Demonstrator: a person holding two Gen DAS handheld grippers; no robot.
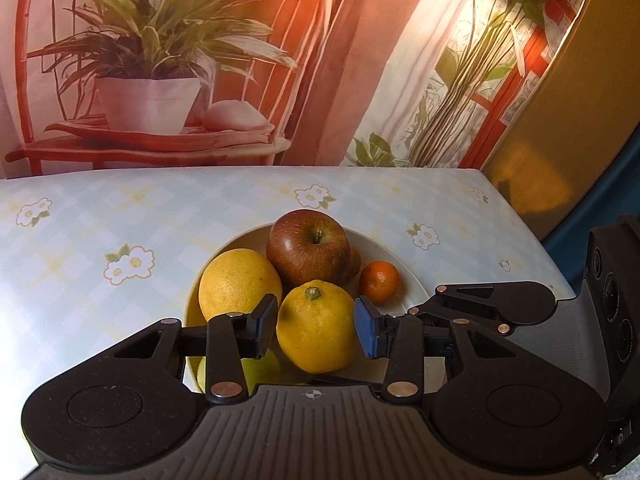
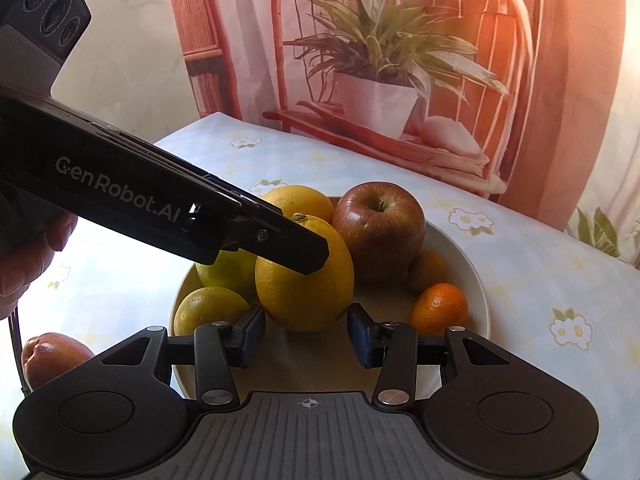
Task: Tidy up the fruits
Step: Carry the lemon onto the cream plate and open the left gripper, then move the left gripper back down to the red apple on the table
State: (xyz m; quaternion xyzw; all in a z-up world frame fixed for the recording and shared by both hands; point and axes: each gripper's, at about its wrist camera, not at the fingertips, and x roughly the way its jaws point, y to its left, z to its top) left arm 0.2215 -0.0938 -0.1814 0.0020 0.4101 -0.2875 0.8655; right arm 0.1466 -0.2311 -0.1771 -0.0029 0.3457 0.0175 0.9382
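The lemon (image 1: 316,326) sits in the white bowl (image 1: 412,276) on the flowered worktop (image 1: 100,220), stem end up, in front of the apple (image 1: 308,246) and beside a larger yellow citrus (image 1: 238,282). A small tangerine (image 1: 379,282) lies to its right near the rim, and a greenish fruit (image 2: 212,308) lies at the near left of the bowl. One more reddish fruit (image 2: 48,354) rests on the worktop outside the bowl.

The left gripper (image 1: 316,326) has its jaws around the lemon's widest part; the pads sit right at its flanks and appear to pinch it, though contact on the right side is hard to confirm. From the right wrist view one left finger lies across the lemon's upper side. The right gripper (image 2: 306,338) hovers just short of the same lemon, jaws partly spread and empty, with bare bowl between them.

The lemon should be firm and moderately heavy, with a waxy, dimpled rind that gives some grip but can roll out of a pinch set too high or low. Holding it at the equator, as here, looks soundest. The neighbours touch it, so lifting may nudge them.
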